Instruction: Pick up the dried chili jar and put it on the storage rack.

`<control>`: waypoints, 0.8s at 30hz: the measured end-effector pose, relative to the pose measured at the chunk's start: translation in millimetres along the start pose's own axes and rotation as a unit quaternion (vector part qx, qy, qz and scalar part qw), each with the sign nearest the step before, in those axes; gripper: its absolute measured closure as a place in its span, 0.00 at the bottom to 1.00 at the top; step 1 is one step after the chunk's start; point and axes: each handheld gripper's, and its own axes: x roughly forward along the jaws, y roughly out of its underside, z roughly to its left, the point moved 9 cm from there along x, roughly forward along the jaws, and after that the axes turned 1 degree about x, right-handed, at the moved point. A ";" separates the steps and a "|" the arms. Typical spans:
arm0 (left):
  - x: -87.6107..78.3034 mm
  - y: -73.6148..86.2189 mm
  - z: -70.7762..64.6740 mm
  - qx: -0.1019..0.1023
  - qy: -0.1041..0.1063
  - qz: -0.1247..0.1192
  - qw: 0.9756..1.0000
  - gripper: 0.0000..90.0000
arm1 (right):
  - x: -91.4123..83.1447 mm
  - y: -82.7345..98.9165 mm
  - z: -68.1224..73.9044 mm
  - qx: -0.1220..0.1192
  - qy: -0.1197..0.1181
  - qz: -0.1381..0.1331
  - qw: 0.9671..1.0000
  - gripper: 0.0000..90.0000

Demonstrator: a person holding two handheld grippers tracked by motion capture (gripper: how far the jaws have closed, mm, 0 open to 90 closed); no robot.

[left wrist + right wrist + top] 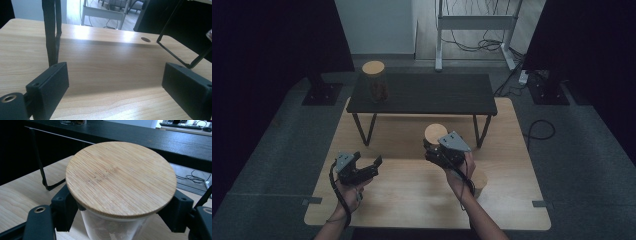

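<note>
A glass jar with a round bamboo lid point(121, 177) stands between the jaws of my right gripper point(122, 213), which is shut on the glass just under the lid. In the high view that jar point(435, 133) and the right gripper point(433, 150) are over the middle of the wooden table point(412, 200), in front of the black bench point(432, 95). I cannot tell whether the jar's base touches the table. My left gripper point(368, 159) is open at the front left with nothing between its jaws point(115, 85).
A second lidded jar point(374, 82) with dark contents stands on the bench's left end. Another bamboo lid point(481, 179) shows just right of the person's right wrist. The bench's thin black legs point(51, 32) rise ahead of the left gripper. A white stand with cables point(474, 30) is beyond.
</note>
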 end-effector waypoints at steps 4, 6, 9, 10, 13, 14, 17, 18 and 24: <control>-0.3 -0.2 -0.4 0.001 0.001 0.000 1.000 0.07 | 0.6 -3.7 -1.0 -0.001 0.000 0.001 1.000 0.28; -0.8 -0.5 -0.6 0.003 0.001 -0.001 1.000 0.07 | 0.9 -5.6 -1.4 -0.001 0.001 0.001 1.000 0.28; -1.1 -0.8 -0.6 0.002 0.002 -0.003 1.000 0.07 | 1.3 -7.7 -1.9 0.000 0.000 0.002 1.000 0.28; -1.1 -0.9 -0.4 0.002 0.002 -0.003 1.000 0.07 | 1.6 -8.8 -2.0 -0.002 0.000 0.002 1.000 0.28; -1.2 -1.0 0.2 0.001 0.002 -0.003 1.000 0.07 | 3.1 -13.2 -2.7 -0.005 0.001 0.003 1.000 0.28; -1.4 -1.2 0.5 -0.001 0.002 -0.003 1.000 0.07 | 3.6 -14.2 -2.9 -0.004 0.001 0.004 1.000 0.28; -1.6 -1.4 0.9 -0.001 0.002 -0.004 1.000 0.07 | 4.8 -15.8 -3.3 -0.001 0.001 0.005 1.000 0.28; -1.9 -1.7 1.4 -0.001 0.001 -0.004 1.000 0.07 | 6.0 -17.0 -3.5 -0.001 0.001 0.006 1.000 0.28; -2.7 -2.4 1.4 -0.001 0.002 -0.006 1.000 0.07 | 7.9 -22.1 -3.3 -0.007 0.005 0.007 1.000 0.28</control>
